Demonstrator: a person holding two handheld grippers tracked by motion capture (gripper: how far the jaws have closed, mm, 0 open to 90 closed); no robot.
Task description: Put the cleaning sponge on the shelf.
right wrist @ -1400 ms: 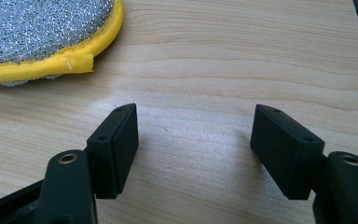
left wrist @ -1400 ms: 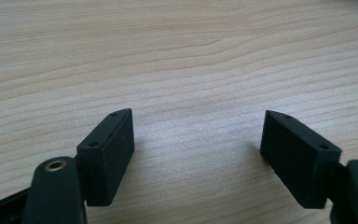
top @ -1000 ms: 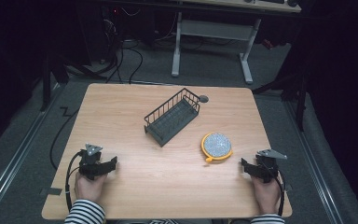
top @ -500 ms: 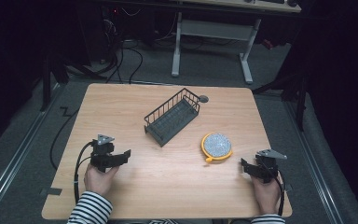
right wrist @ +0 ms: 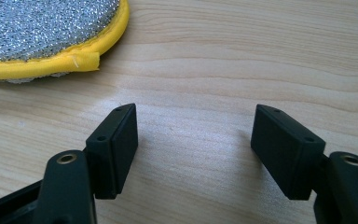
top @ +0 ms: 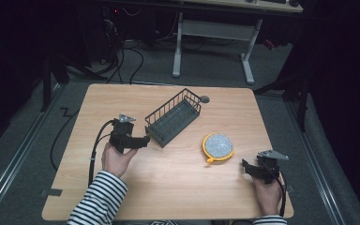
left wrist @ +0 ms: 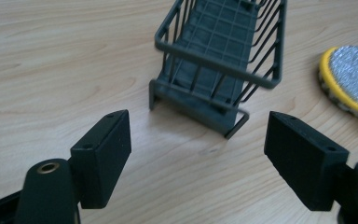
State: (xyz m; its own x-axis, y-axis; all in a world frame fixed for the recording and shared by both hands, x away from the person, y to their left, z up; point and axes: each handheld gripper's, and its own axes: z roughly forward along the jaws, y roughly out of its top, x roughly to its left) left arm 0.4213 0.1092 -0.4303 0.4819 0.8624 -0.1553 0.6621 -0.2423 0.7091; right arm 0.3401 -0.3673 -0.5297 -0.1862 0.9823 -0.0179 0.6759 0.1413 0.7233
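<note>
While the left gripper point(top: 143, 139) hovers just short of the near end of the dark wire basket point(top: 173, 117), its jaws stand spread wide and have just been opening; nothing lies between them. In the left gripper view the two black pads point(left wrist: 103, 156) frame bare wood, with the basket's point(left wrist: 219, 60) near end at about 12 o'clock from the gap, close but not touching.

Basket: long, narrow, dark grey, sitting near the middle of the wooden table point(top: 122, 187), its long axis running from roughly 7 o'clock to 1 o'clock in the high view. A small grey disc point(top: 205, 99) sits on the table by its far end.

Round scouring pad point(top: 218, 146), silver face with yellow rim: flat on the table at about 4 o'clock from the basket, apart from it. It shows at 2 o'clock in the left gripper view point(left wrist: 352, 81).

Right gripper point(top: 244, 168): low on the table near its right front corner, at about 4 o'clock from the pad, held in the person's right hand point(top: 266, 194). Jaws spread, nothing between them. In the right gripper view the pad's yellow edge point(right wrist: 51, 65) lies at about 10 o'clock from the gap, near but clear of the pads point(right wrist: 116, 149).

Left forearm in a striped sleeve point(top: 98, 201).
</note>
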